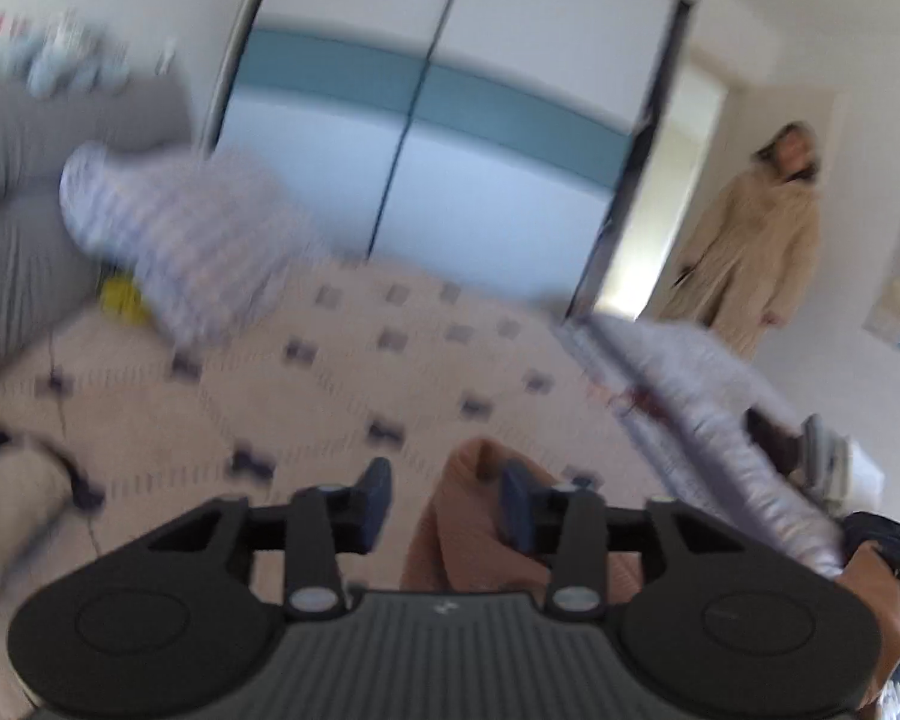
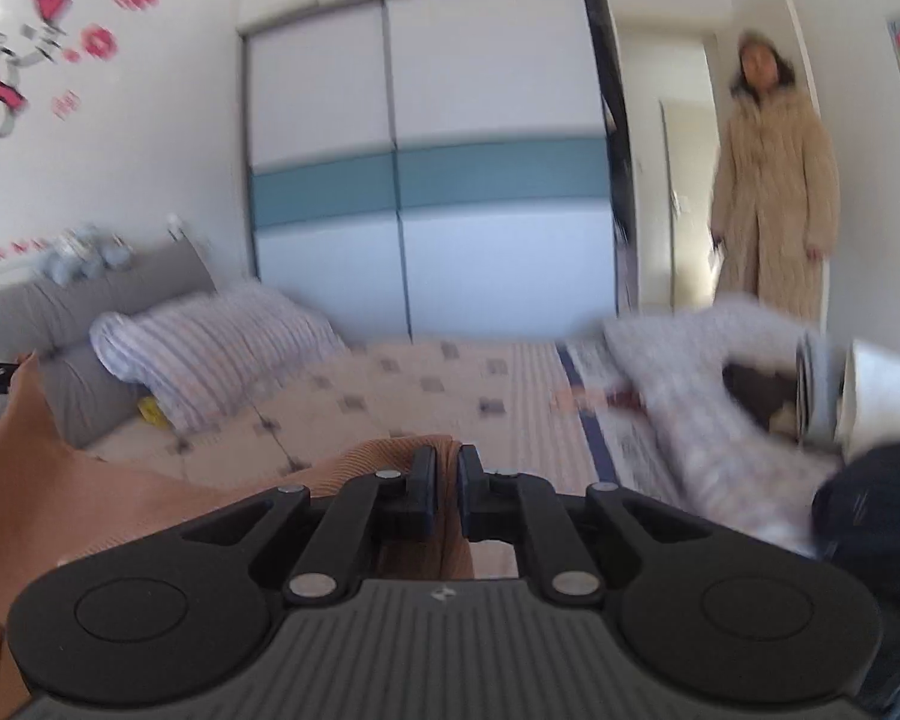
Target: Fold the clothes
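Over bed (image 2: 426,387), left gripper (image 1: 447,504) spread; right gripper (image 2: 447,489) seemingly pinches orange garment (image 2: 120,498) (blurred).

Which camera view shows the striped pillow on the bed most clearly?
The right wrist view shows the striped pillow best: it is whole there, its stripes are readable, and it leans on the grey headboard. The left wrist view shows the same pillow, but tilted and badly blurred.

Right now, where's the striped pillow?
In both wrist views the striped pillow lies at the left, at the head of the bed, leaning on the grey headboard cushion, with something small and yellow tucked beside it.
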